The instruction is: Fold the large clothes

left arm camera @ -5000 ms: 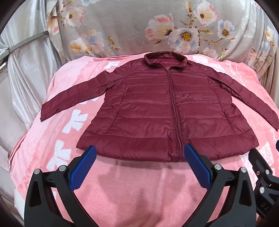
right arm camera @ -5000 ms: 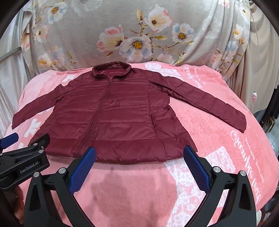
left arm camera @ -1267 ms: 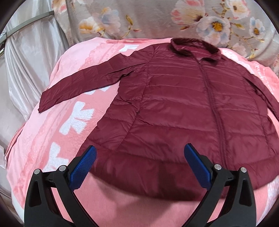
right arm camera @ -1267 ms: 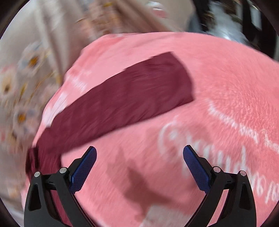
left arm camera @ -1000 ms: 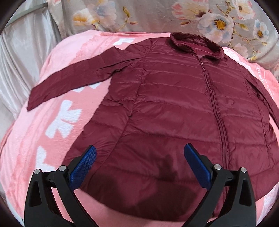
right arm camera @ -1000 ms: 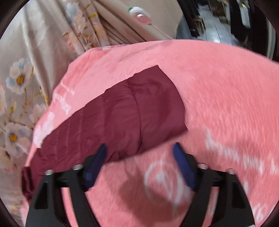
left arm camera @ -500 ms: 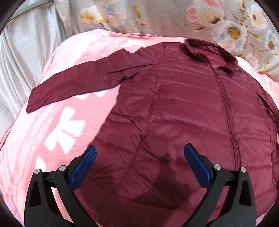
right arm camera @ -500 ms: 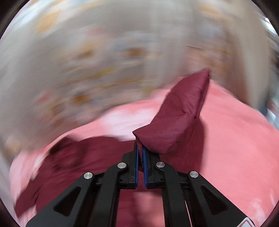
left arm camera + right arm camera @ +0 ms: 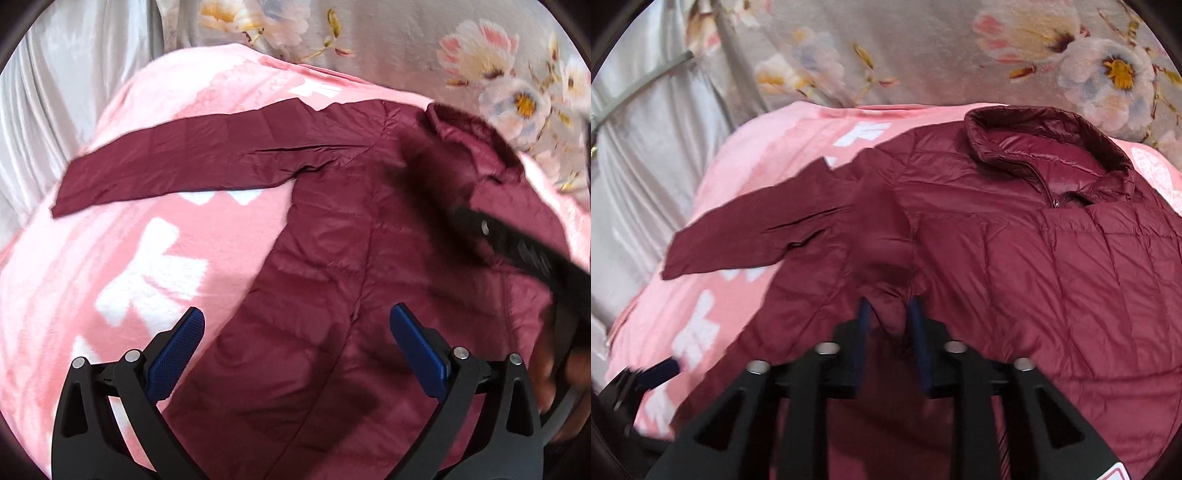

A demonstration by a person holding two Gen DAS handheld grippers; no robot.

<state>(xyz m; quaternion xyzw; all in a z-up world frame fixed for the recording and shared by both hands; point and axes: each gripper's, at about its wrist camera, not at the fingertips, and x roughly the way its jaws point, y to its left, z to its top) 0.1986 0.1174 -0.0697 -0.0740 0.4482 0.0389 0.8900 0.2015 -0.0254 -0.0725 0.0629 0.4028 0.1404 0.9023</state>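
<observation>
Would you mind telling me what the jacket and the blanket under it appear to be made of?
Jacket: thin, slightly glossy synthetic shell, probably nylon or polyester, quilted in stitched channels with light puffy fill; highlights show near the collar. Blanket: soft matte fleece or plush, judging by its fuzzy nap and blurred-edged white pattern. Exact fibres cannot be told.

We see a pink blanket (image 9: 92, 258) with white bow-like shapes spread across the bed, filling the view from seven to twelve o'clock. Behind it, from eleven to two o'clock, hangs a grey floral curtain (image 9: 923, 55). At nine to ten o'clock falls plain silvery drapery (image 9: 646, 155), creased in folds.
</observation>
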